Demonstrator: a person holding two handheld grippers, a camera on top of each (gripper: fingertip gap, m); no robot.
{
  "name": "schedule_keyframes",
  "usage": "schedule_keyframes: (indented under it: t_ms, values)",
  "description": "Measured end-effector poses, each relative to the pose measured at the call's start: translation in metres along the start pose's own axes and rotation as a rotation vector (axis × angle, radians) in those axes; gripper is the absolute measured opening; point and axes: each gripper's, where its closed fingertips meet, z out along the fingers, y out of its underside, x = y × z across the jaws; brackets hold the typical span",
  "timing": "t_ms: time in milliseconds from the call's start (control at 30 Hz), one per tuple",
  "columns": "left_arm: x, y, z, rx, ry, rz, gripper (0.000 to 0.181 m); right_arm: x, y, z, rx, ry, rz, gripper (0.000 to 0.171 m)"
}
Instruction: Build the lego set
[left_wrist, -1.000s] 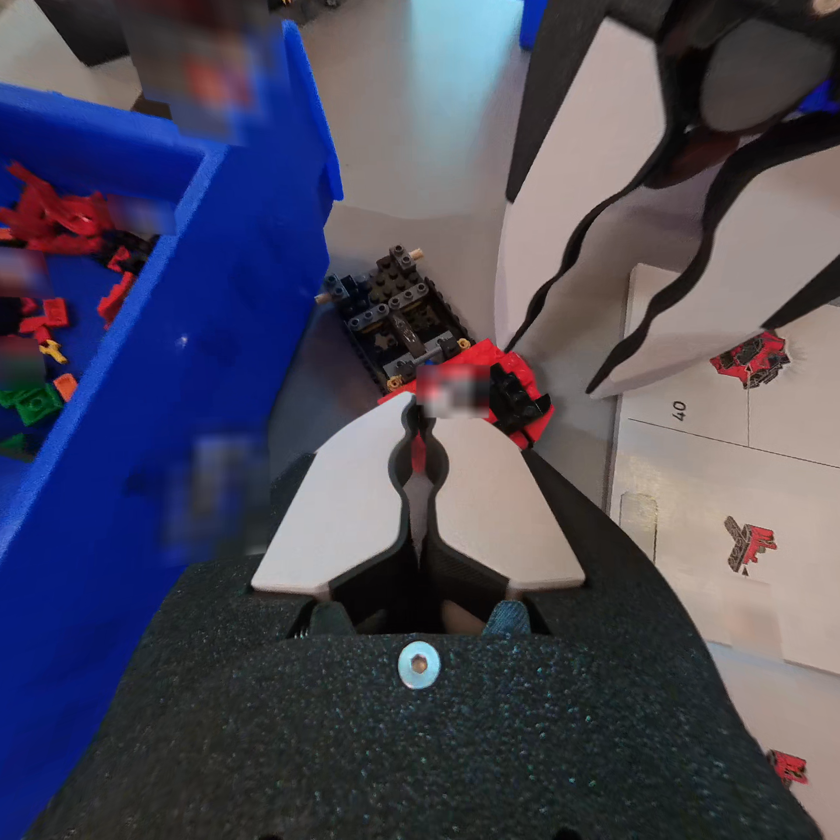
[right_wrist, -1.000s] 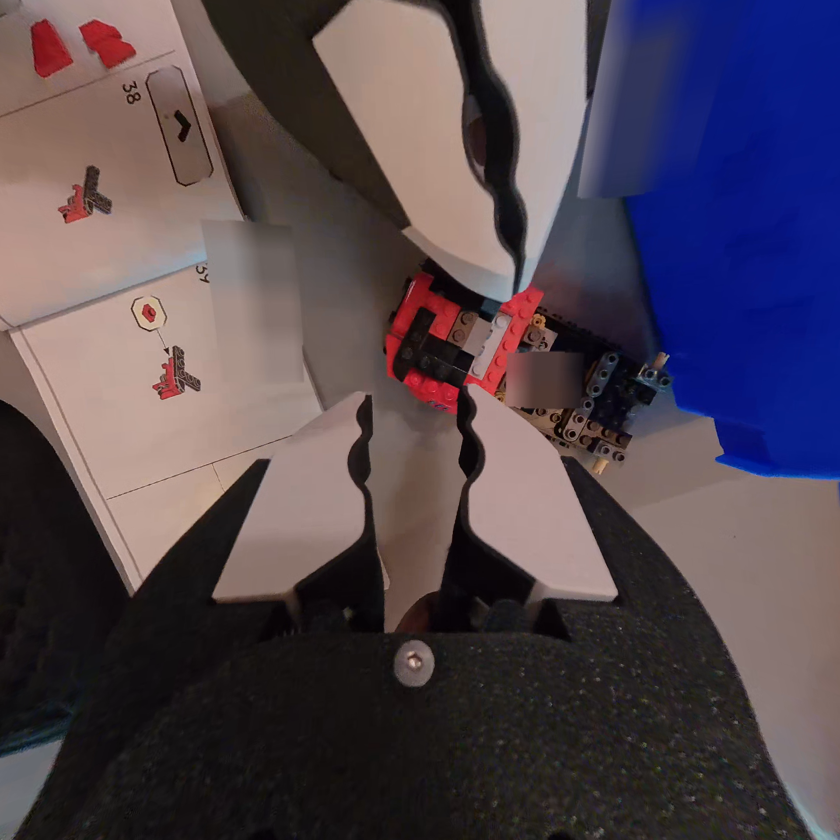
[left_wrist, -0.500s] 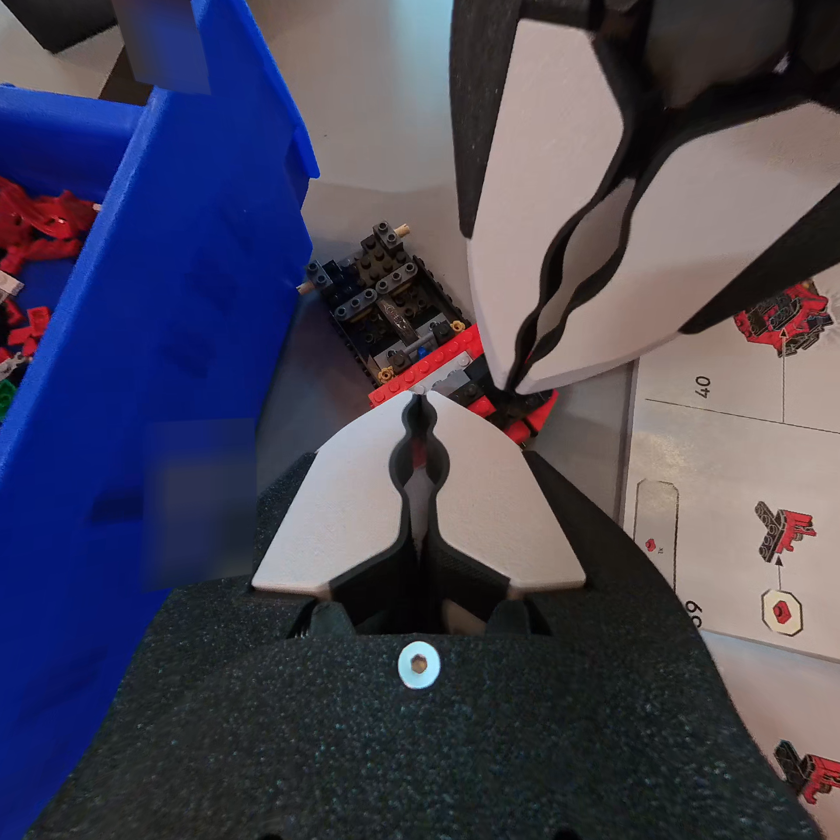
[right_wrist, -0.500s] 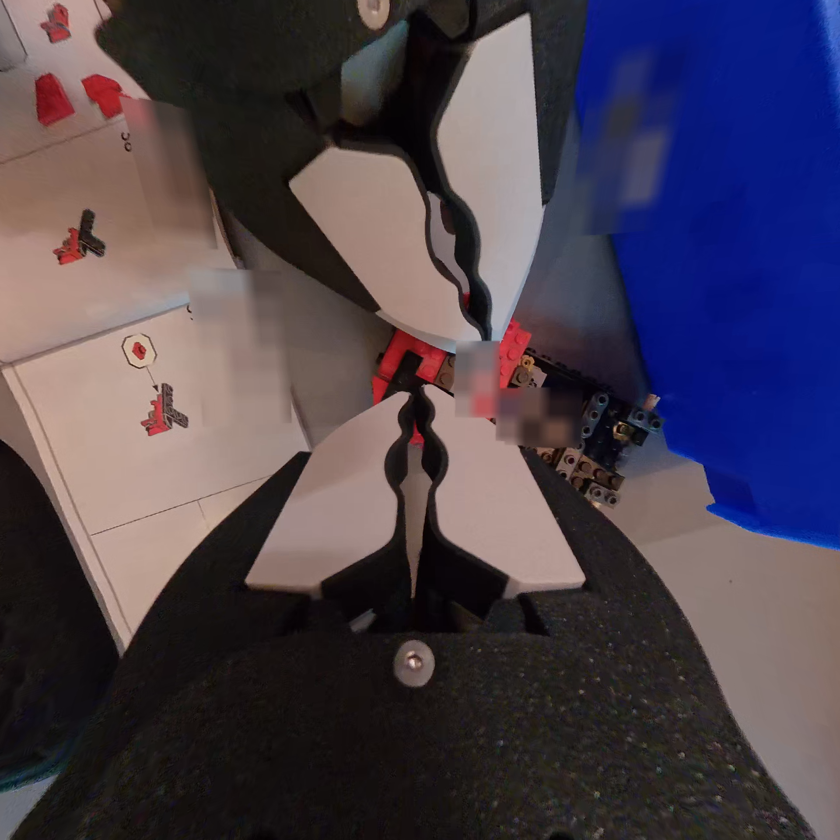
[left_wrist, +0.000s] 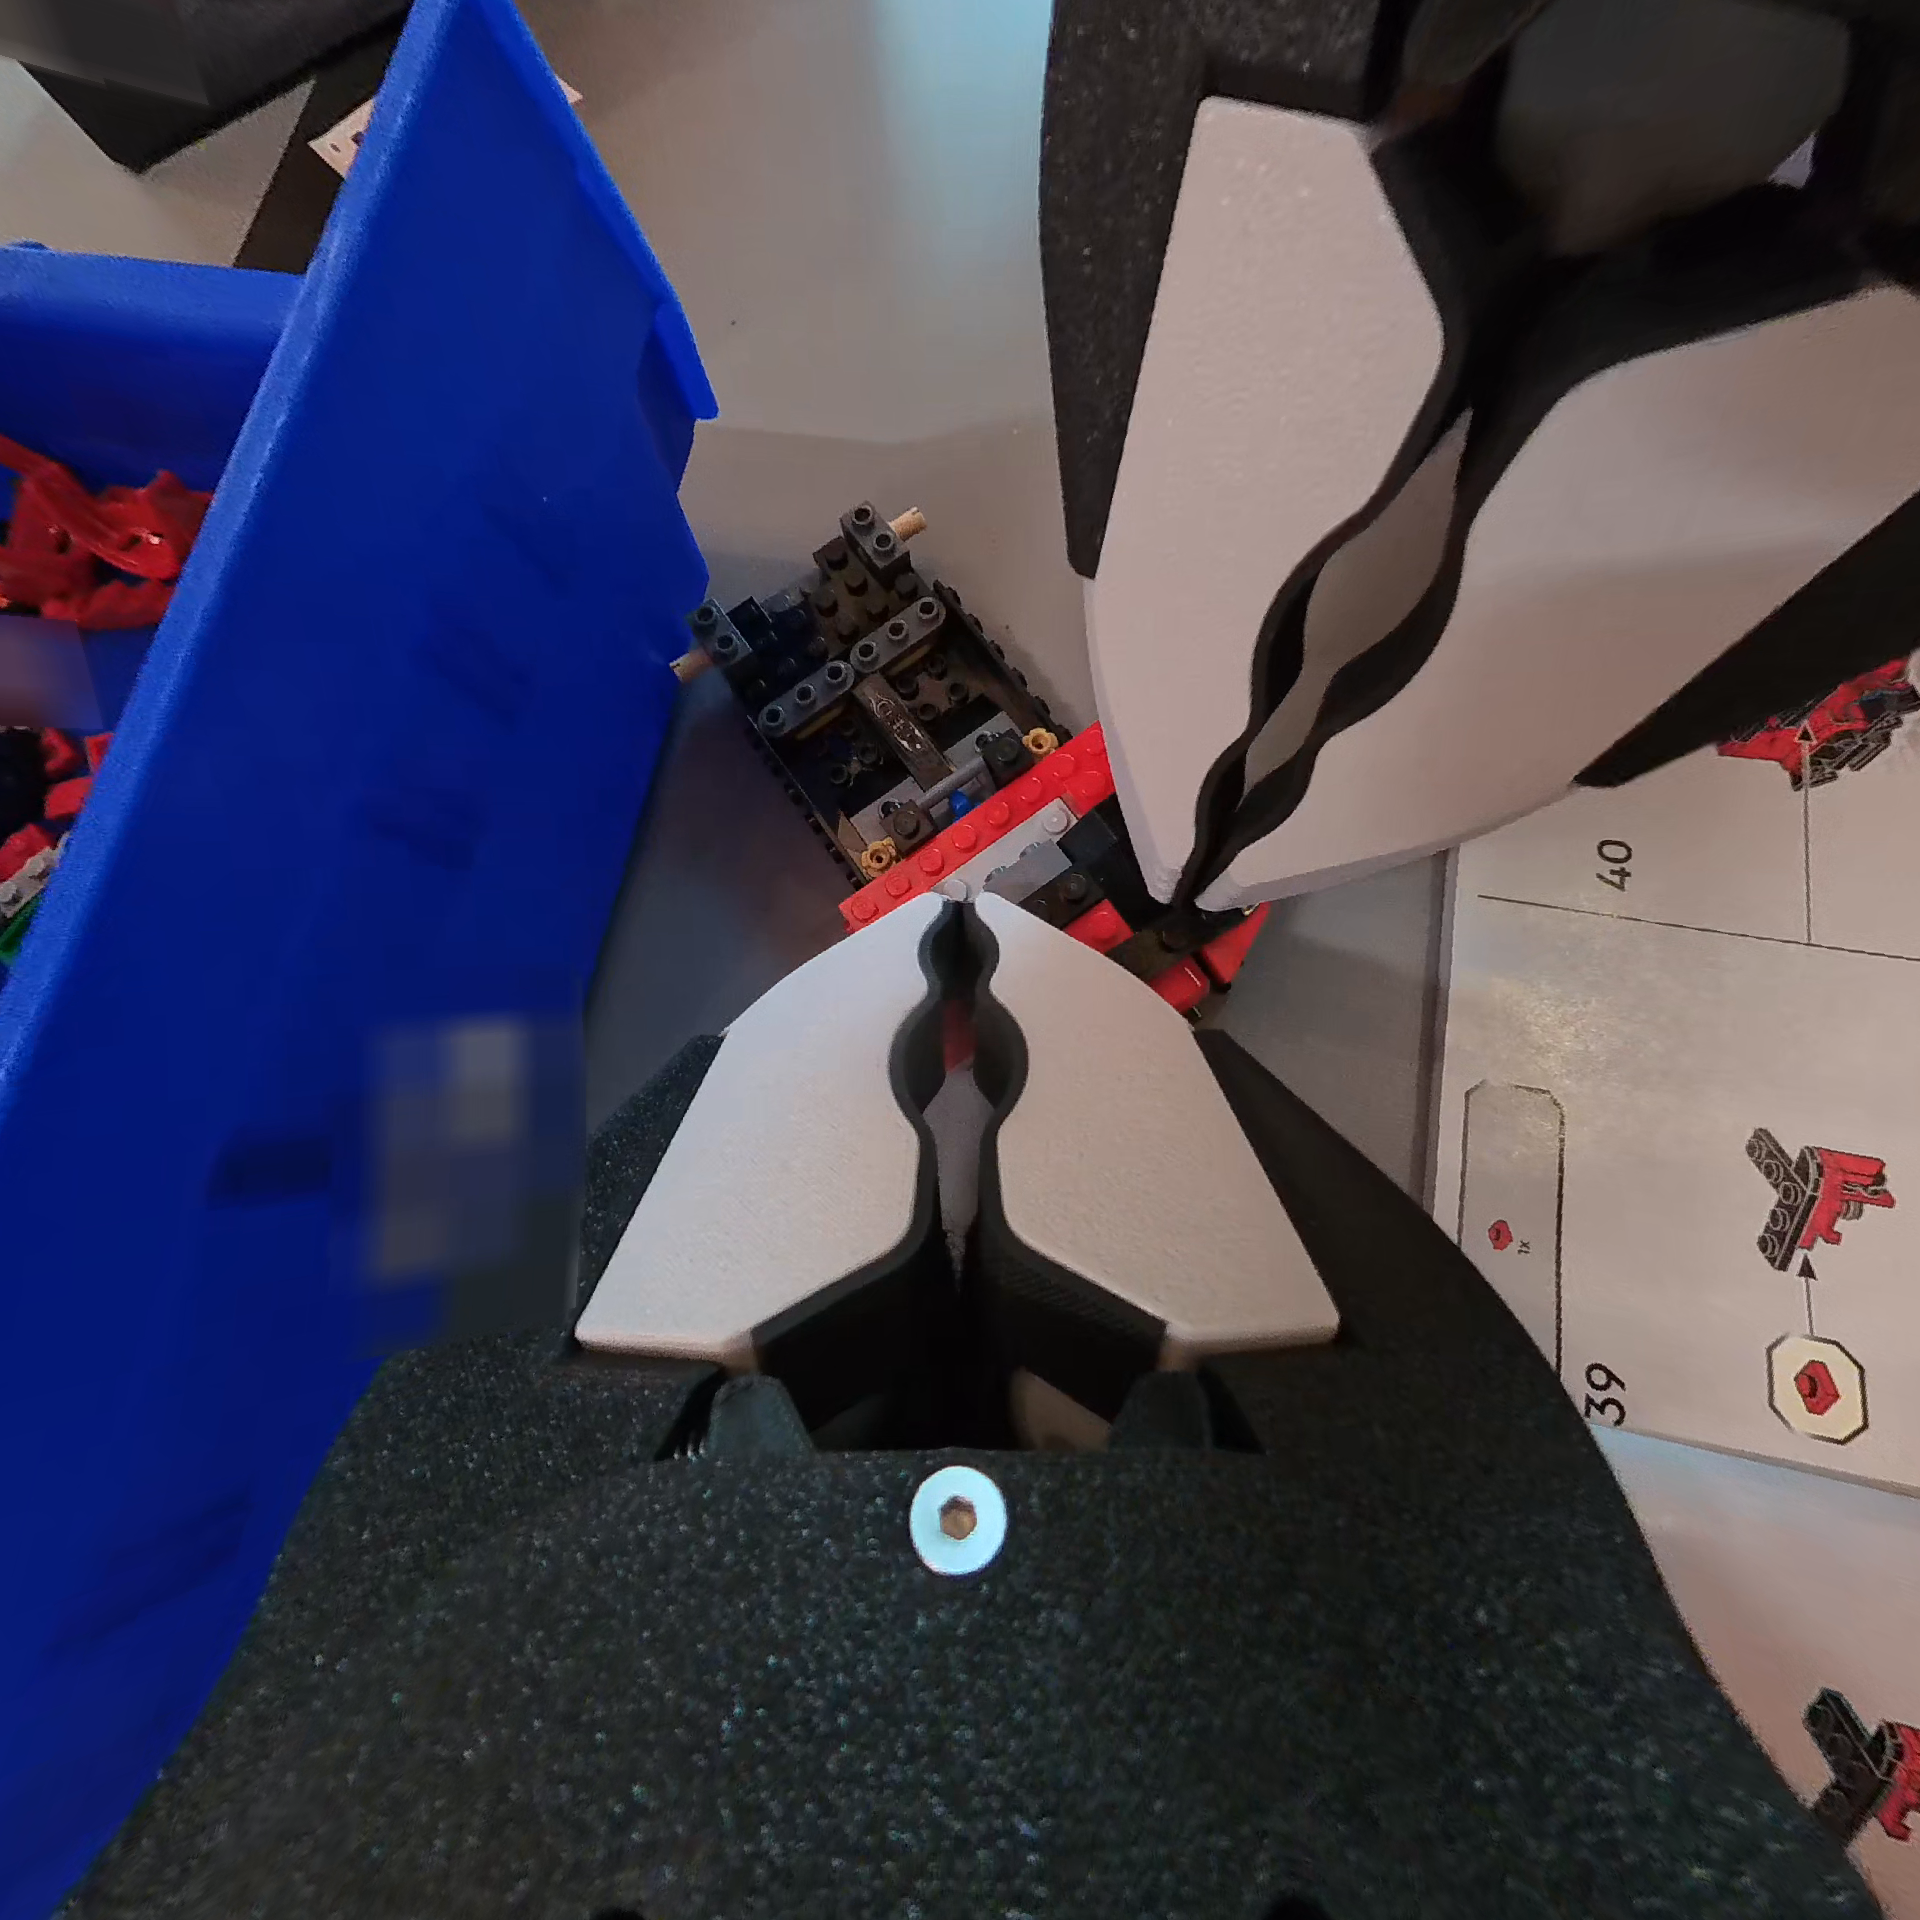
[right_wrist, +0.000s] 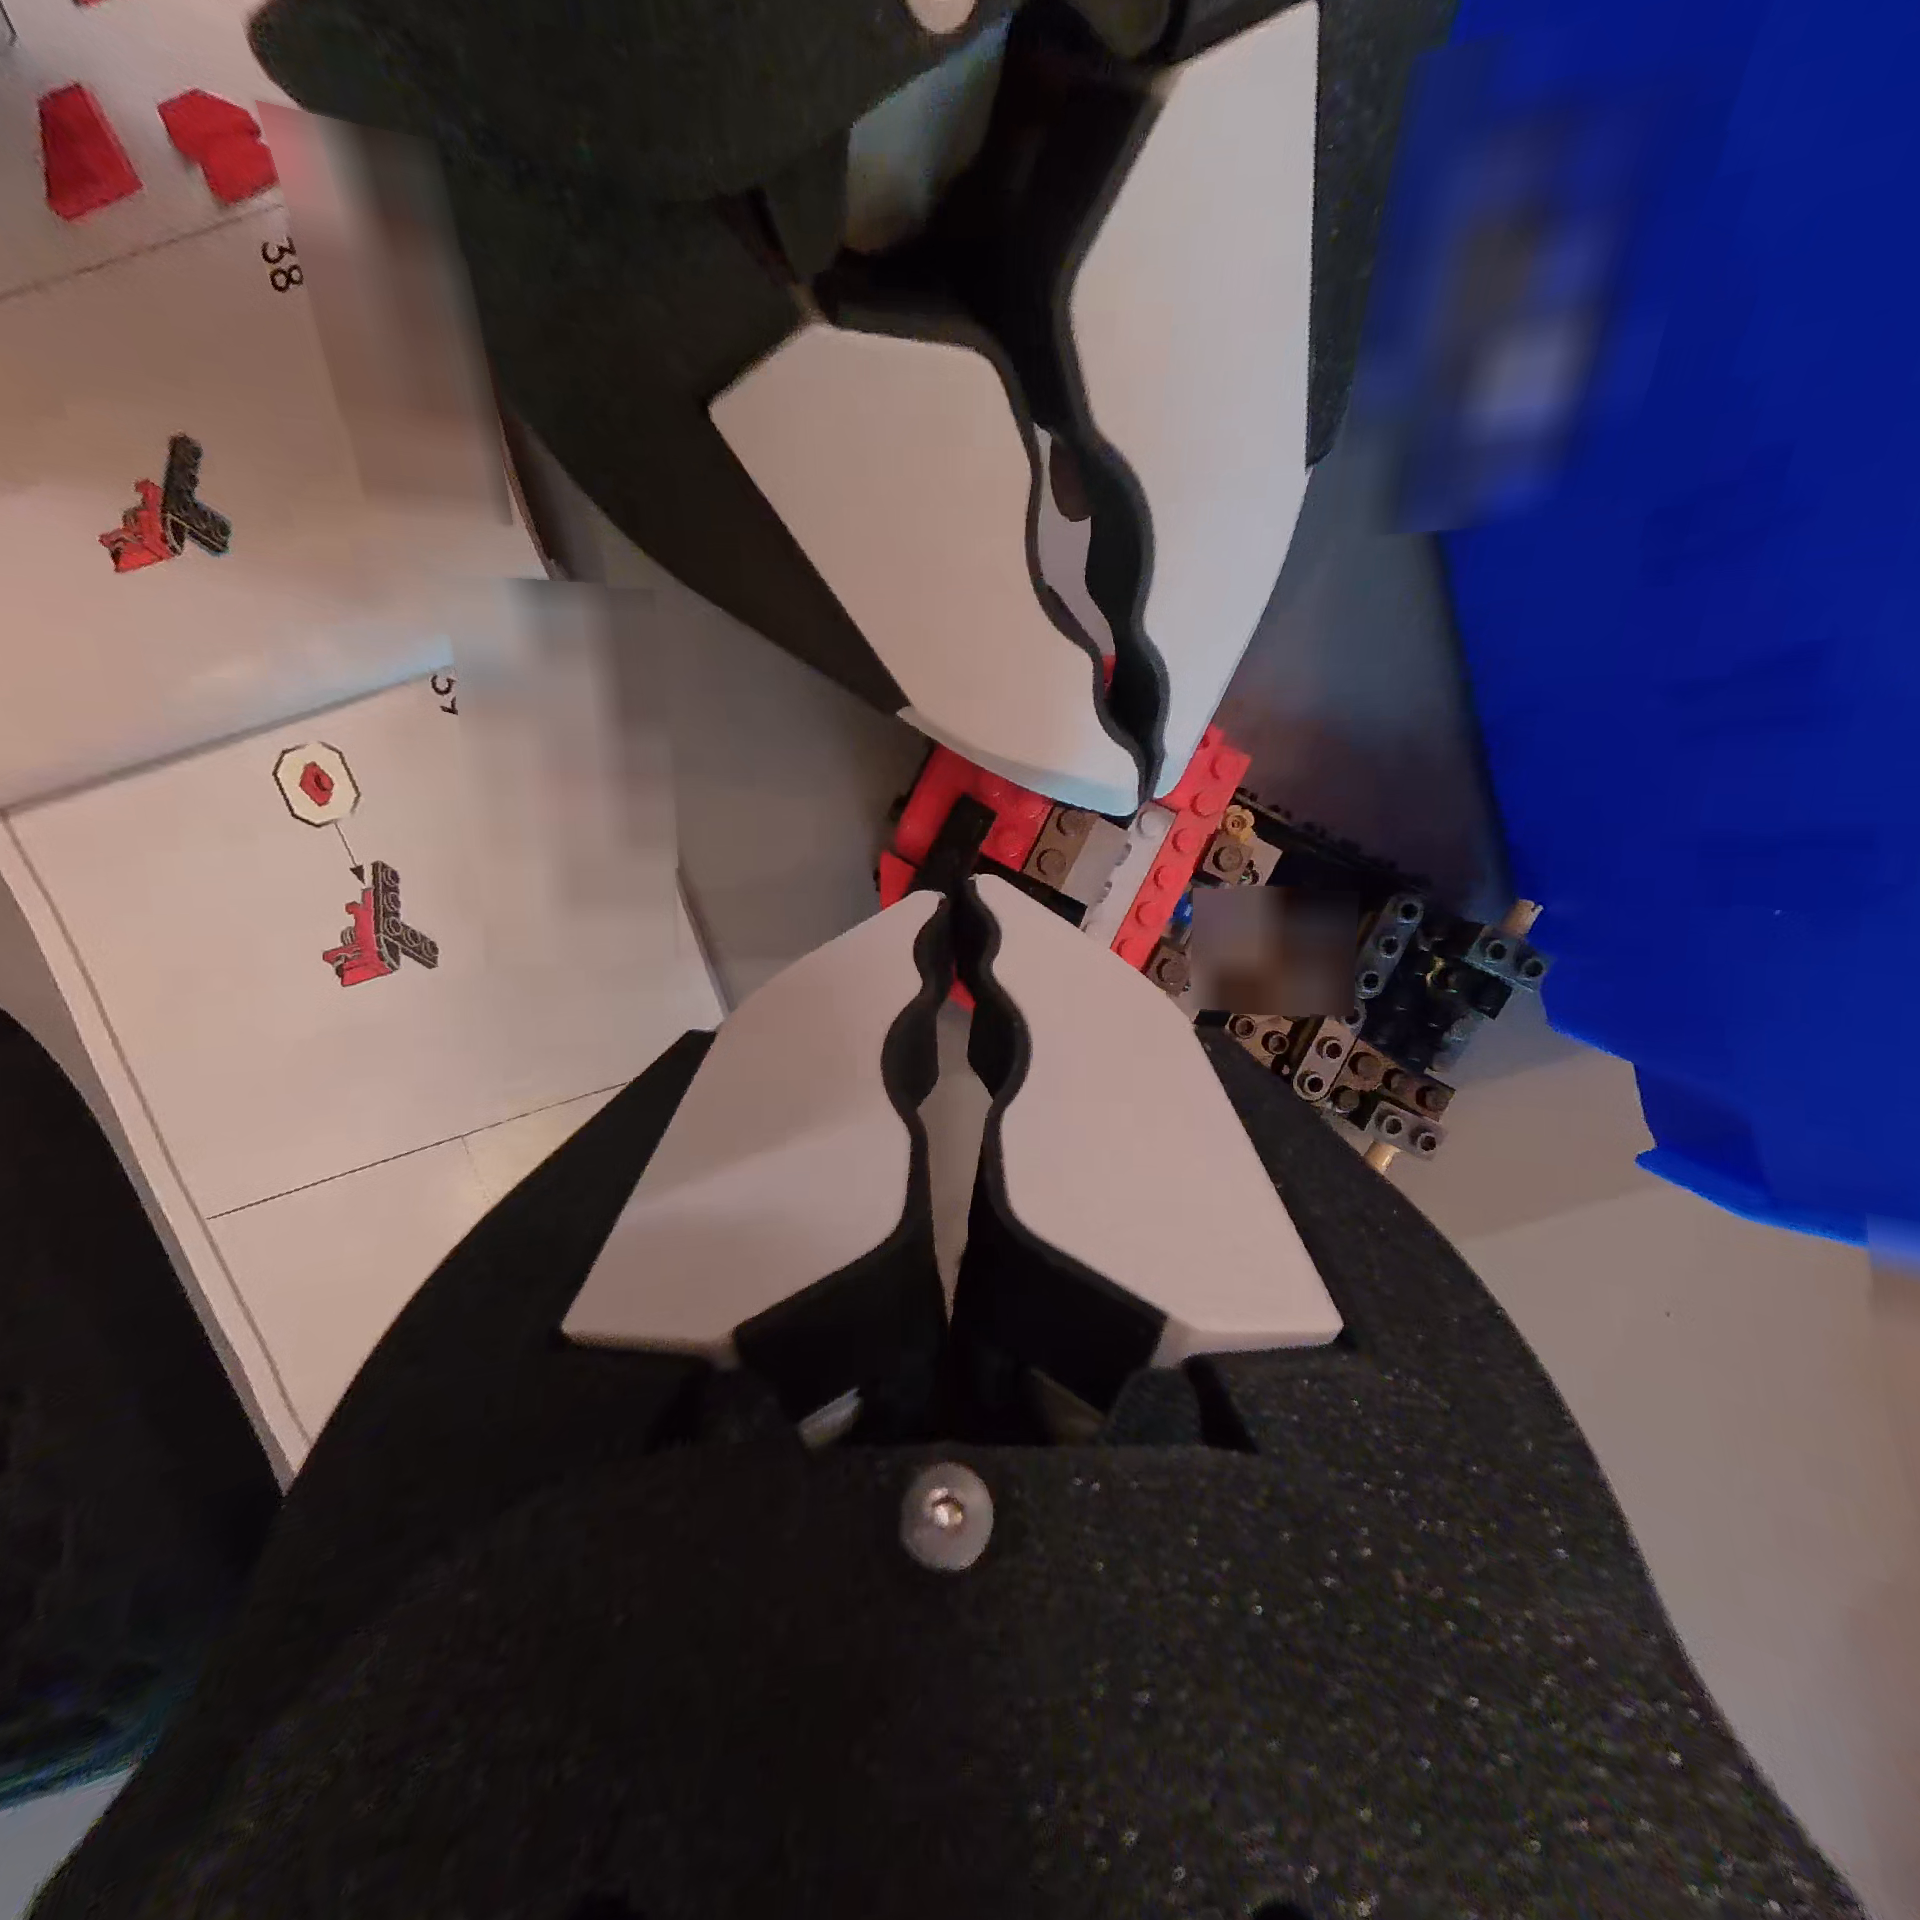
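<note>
The lego model (left_wrist: 883, 707) is a black chassis with a red front section (left_wrist: 997, 821), lying on the table beside the blue bin. In the right wrist view the model (right_wrist: 1351, 1039) lies right of my fingers. My left gripper (left_wrist: 961, 909) is shut, tips on the red and grey front plates, and a sliver of a small red piece shows between its fingers. It also shows from the front in the right wrist view (right_wrist: 1143, 790). My right gripper (right_wrist: 956, 894) is shut on the black piece (right_wrist: 966, 831) at the model's front. It also shows in the left wrist view (left_wrist: 1195, 894).
A tall blue bin (left_wrist: 416, 727) with loose red, black and green bricks stands close on the model's left; it fills the right of the right wrist view (right_wrist: 1714, 623). An open instruction sheet (left_wrist: 1662, 1039) lies on the other side (right_wrist: 260, 935). The two grippers crowd the model. Across from one pair of fingers to the other is roughly 4 centimeters.
My right gripper was open a second ago; it has come down and shut at the model's front. My left gripper has stayed shut at the red front.
</note>
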Motion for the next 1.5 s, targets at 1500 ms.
schedule_keyframes:
  t_ms: [1500]
  values:
    - [0.001, -0.001, 0.001, 0.019, 0.015, -0.036, 0.0, 0.012, 0.009, -0.002, -0.062, -0.005, 0.027, 0.001]
